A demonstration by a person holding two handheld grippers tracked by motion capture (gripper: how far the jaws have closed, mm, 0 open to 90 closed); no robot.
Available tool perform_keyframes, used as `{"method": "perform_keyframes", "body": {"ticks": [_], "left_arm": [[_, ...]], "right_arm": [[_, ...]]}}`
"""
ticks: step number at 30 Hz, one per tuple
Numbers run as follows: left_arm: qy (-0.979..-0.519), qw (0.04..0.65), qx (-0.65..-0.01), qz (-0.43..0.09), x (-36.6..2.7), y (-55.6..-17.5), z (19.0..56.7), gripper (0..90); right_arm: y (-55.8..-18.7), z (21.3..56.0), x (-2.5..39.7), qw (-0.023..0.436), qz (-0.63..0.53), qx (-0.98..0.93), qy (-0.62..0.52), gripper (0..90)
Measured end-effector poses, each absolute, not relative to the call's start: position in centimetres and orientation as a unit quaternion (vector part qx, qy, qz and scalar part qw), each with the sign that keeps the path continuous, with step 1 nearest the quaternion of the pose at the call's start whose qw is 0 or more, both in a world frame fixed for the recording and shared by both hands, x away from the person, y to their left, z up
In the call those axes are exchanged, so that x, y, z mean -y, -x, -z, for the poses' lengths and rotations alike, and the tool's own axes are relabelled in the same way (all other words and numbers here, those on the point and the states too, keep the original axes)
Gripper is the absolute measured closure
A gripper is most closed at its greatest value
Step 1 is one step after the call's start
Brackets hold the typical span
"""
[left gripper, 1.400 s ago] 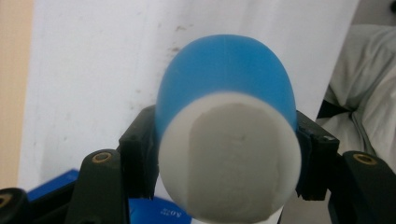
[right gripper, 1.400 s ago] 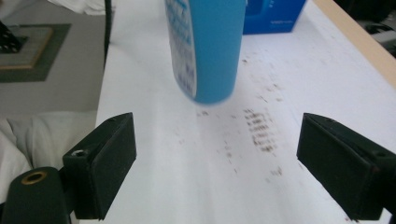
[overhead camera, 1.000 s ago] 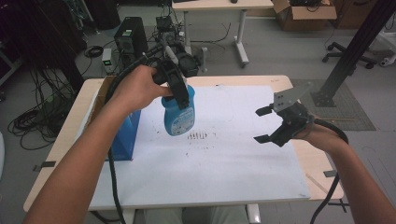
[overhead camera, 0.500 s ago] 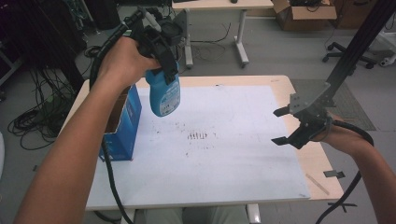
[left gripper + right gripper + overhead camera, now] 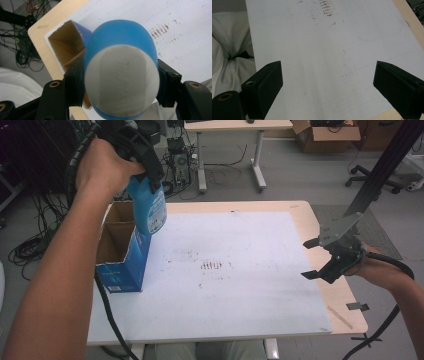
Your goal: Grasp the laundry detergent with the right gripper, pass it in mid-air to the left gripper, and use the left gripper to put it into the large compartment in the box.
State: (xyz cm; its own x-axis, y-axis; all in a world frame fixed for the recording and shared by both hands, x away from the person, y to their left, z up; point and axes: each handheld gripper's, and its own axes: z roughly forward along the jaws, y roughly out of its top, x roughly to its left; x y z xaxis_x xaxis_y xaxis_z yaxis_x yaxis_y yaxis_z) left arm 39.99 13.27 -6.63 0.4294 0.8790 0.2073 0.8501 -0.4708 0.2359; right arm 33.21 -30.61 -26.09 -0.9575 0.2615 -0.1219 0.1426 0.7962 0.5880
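Bottle first: I have the blue plastic bottle pinched in my left tool, held high above the rear left corner of the worktop, directly over the open mouth of the blue cardboard box. From the high view the bottle hangs roughly upright, base down, with the black jaws closed on its upper part near the neck. From the left gripper view I look straight down its length: the pale, rounded top sits squeezed between the two jaws, and past it the brown inside of the box opens up just beyond and to one side. My reading is that I am carrying it this high so the base can pass over the box rim, and that it hangs vertical so it can go down into the opening without catching a flap. I cannot tell from these views whether the base is fully centred over the opening; it looks biased toward the box's inner edge.

My right tool floats over the right edge of the worktop, jaws spread wide and gripping nothing. In the right gripper view it faces across the bare white mat with its faint dark scuff marks. I judge it is parked there to stay well apart from the left arm's path.

The box stands with its flaps open at the left side of the mat.
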Motion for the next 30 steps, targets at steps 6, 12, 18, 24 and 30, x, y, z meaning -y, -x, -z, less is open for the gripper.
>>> {"method": "perform_keyframes", "body": {"ticks": [6, 12, 18, 24, 30], "left_arm": [[-0.826, 0.044, -0.539, -0.157, -14.9, -39.7, 5.9, 37.9], [-0.802, 0.042, -0.575, -0.156, -16.7, -39.4, 5.5, 37.8], [-0.772, 0.04, -0.615, -0.154, -18.8, -39.0, 5.4, 37.9], [-0.75, 0.04, -0.641, -0.159, -20.6, -38.7, 5.8, 37.9], [-0.737, 0.042, -0.654, -0.164, -22.0, -38.7, 6.9, 37.9]], "right_arm": [[-33.1, 26.3, 30.6, 0.098, -0.297, -0.944, -0.105, 8.5], [-33.2, 26.2, 30.8, 0.1, -0.297, -0.944, -0.104, 8.6], [-33.2, 26.2, 30.8, 0.101, -0.295, -0.945, -0.1, 8.7], [-33.2, 26.4, 31.1, 0.101, -0.296, -0.944, -0.103, 8.7], [-33.2, 26.4, 31.4, 0.101, -0.297, -0.943, -0.107, 8.8]]}}
